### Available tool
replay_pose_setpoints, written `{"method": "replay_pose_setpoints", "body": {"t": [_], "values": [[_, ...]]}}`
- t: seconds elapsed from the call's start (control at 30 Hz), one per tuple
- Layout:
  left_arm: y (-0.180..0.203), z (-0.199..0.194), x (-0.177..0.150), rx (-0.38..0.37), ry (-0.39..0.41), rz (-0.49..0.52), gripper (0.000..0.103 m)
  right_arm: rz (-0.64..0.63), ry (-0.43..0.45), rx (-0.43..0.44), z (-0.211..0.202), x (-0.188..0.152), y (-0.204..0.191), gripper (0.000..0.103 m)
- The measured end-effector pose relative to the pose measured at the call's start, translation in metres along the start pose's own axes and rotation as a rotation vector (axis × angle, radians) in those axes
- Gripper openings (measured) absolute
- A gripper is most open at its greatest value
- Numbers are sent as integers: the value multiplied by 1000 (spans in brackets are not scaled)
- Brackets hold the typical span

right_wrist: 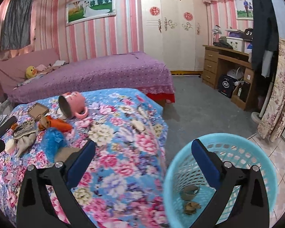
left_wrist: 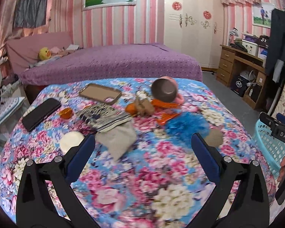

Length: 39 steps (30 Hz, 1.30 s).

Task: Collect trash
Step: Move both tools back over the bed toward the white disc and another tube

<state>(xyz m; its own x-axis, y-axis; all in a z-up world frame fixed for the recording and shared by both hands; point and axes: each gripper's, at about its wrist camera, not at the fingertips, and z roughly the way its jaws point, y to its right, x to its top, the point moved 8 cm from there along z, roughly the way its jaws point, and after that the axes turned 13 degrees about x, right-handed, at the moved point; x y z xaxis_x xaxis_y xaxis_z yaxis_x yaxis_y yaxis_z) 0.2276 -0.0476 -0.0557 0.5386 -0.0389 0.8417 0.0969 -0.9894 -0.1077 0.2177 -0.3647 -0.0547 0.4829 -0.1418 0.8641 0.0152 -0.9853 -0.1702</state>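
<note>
My left gripper (left_wrist: 142,140) is open and empty above the floral bedspread (left_wrist: 142,171). Ahead of it lie a grey crumpled paper (left_wrist: 117,138), a brown scrap (left_wrist: 214,136), a blue plastic wad (left_wrist: 188,123), an orange wrapper (left_wrist: 165,110) and brown paper bits (left_wrist: 144,106). My right gripper (right_wrist: 143,148) is open and empty, over the bed edge and the light blue basket (right_wrist: 180,171), which holds two brown scraps (right_wrist: 190,191). The blue wad (right_wrist: 53,142) and orange wrapper (right_wrist: 58,125) also show in the right wrist view.
A tipped pink mug (left_wrist: 167,91), a phone case (left_wrist: 100,93), a black phone (left_wrist: 41,114), a magazine (left_wrist: 106,117), an orange lid (left_wrist: 66,112) and a white disc (left_wrist: 71,140) lie on the bed. A purple bed (left_wrist: 114,62) stands behind, a wooden desk (right_wrist: 228,70) at right.
</note>
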Motion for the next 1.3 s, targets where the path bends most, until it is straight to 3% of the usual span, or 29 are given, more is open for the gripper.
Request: {"method": "replay_pose_setpoints", "body": {"t": [0.73, 1.07, 1.3], "values": [[-102, 44, -24, 121, -74, -37, 98, -104, -73, 24, 32, -16, -64, 99], [-132, 70, -41, 112, -199, -104, 98, -85, -83, 24, 36, -19, -64, 99], [-135, 94, -51, 106, -280, -86, 98, -78, -100, 30, 40, -22, -64, 99]]}}
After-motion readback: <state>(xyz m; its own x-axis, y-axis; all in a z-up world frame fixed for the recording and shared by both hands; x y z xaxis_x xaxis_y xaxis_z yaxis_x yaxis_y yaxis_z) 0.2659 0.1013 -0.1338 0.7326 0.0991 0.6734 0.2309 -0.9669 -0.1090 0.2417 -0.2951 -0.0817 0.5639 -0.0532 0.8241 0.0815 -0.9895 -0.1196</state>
